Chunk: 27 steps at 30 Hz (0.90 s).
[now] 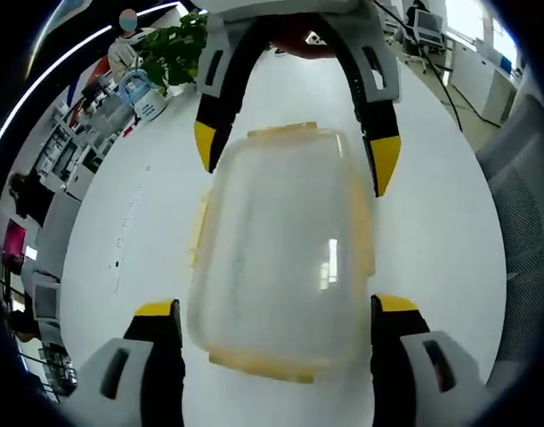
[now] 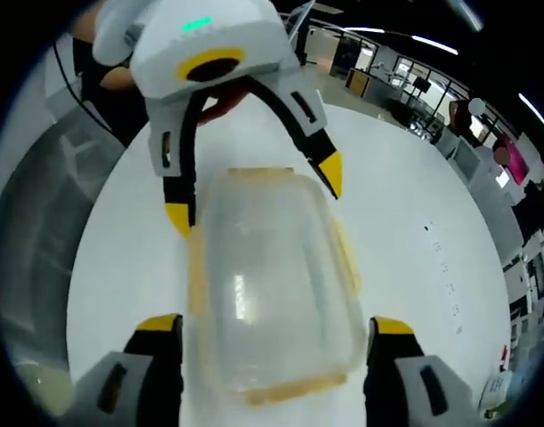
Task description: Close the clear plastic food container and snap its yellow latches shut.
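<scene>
A clear plastic food container (image 1: 280,258) with its lid on lies on the white table (image 1: 441,231), and pale yellow latches (image 1: 198,233) run along its edges. My left gripper (image 1: 276,307) is open, one yellow-tipped jaw on each side of the container's near end. From the far side my right gripper (image 1: 294,151) is open too, its fingers straddling the other end. In the right gripper view the container (image 2: 272,285) sits between my right gripper (image 2: 273,325) jaws, with the left gripper (image 2: 254,196) spread around its far end. I cannot tell whether the latches (image 2: 197,276) are snapped.
A potted plant (image 1: 178,49) and a bottle (image 1: 142,89) stand at the table's far edge. A grey mesh chair (image 1: 521,222) is beside the table. Office desks and screens (image 2: 405,89) fill the background. Bare table (image 2: 423,267) surrounds the container.
</scene>
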Each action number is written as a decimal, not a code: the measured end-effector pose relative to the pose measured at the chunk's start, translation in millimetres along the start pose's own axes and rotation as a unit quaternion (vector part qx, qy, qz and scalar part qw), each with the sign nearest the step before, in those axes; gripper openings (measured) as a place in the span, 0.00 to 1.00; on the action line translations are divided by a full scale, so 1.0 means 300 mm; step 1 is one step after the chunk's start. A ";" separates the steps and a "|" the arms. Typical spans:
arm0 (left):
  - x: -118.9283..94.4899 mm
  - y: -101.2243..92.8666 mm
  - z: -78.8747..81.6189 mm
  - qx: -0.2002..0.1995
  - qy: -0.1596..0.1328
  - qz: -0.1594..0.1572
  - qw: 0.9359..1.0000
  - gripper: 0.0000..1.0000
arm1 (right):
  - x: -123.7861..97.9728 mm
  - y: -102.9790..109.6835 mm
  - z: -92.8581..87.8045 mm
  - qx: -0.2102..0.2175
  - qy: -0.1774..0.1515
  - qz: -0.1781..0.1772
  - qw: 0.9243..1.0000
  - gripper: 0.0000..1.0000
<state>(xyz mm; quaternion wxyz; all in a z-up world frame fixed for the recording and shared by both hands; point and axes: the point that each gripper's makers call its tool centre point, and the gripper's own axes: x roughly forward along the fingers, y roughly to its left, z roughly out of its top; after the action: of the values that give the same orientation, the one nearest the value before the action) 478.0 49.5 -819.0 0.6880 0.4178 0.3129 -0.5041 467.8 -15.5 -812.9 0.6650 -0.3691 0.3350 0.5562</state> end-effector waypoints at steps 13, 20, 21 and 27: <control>0.029 0.001 -0.016 0.005 0.008 -0.015 1.000 0.86 | 0.024 -0.015 -0.010 -0.014 0.011 0.000 1.000 0.84; 0.031 -0.001 -0.017 0.004 0.013 -0.017 1.000 0.86 | 0.024 -0.020 -0.010 -0.016 0.015 -0.001 1.000 0.80; 0.031 -0.001 -0.017 0.003 0.012 -0.017 1.000 0.86 | 0.024 -0.020 -0.010 -0.016 0.015 -0.001 1.000 0.80; 0.029 -0.003 -0.019 0.003 0.011 -0.018 1.000 0.86 | 0.026 -0.017 -0.010 -0.015 0.019 -0.004 1.000 0.80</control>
<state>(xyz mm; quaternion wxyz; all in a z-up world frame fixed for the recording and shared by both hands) 479.7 50.7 -829.3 0.6739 0.4197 0.3260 -0.5133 473.9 -14.7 -820.5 0.6551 -0.3903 0.3379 0.5516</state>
